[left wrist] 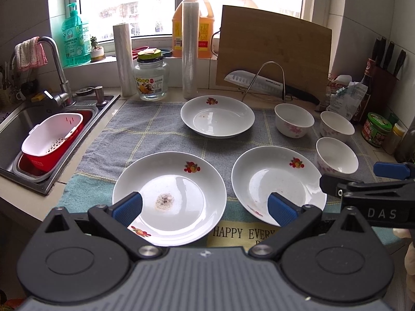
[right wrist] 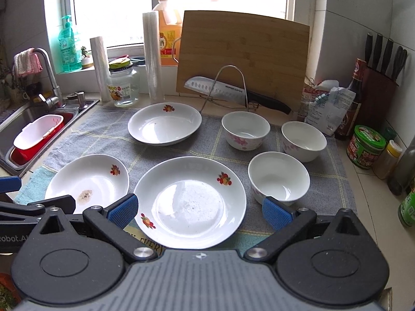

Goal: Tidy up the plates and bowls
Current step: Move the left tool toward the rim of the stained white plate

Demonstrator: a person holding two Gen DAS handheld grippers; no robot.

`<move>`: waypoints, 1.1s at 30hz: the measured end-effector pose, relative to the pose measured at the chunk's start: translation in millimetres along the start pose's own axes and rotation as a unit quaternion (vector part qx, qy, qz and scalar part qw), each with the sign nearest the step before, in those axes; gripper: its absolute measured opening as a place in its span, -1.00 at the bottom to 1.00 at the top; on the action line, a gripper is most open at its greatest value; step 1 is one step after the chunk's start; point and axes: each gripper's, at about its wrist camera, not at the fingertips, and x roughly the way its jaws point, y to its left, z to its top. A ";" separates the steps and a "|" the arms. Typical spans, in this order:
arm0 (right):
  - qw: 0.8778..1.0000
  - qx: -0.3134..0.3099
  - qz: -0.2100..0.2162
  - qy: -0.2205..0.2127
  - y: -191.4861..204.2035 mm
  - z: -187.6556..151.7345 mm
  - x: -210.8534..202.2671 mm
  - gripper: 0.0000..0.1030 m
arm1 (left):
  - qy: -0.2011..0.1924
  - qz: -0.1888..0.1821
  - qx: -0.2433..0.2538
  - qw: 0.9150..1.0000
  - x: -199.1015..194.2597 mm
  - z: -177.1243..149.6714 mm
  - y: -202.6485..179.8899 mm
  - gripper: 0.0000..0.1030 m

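Left wrist view: left gripper spread wide, empty, above the stained plate. Right gripper likewise spread over the near plate. Third plate at eleven o'clock; three bowls at two, on the mat.

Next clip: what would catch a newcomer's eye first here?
Three white plates spread on the grey cloth, the front-left plate with a brown stain in its middle. Three floral bowls cluster to the right. Behind, a cleaver leans against the upright cutting board.
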 end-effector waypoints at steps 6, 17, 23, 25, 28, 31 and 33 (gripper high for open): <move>0.998 -0.025 0.050 -0.007 2.6 -1.1 10.7 1.00 | 0.007 0.018 -0.012 1.000 4.0 -1.2 15.9 0.98; 0.991 -0.073 0.110 0.034 33.6 -15.2 39.2 1.00 | 0.057 0.048 -0.026 0.997 24.4 -12.0 50.4 0.98; 0.988 -0.087 0.117 0.060 58.8 -19.1 54.2 1.00 | 0.069 0.042 -0.024 0.996 33.0 -12.0 67.6 0.98; 0.987 -0.090 0.118 0.067 67.4 -20.3 59.0 1.00 | 0.075 0.037 -0.024 0.996 37.4 -10.6 74.5 0.98; 0.986 -0.091 0.119 0.078 81.0 -22.3 65.7 1.00 | 0.082 0.031 -0.019 0.996 43.9 -7.3 84.5 0.98; 0.984 -0.089 0.124 0.093 94.3 -26.0 73.9 1.00 | 0.088 0.026 -0.015 0.996 50.9 -4.4 94.3 0.98; 0.983 -0.095 0.123 0.102 105.1 -28.8 80.3 1.00 | 0.091 0.023 -0.011 0.996 55.7 -2.2 100.9 0.98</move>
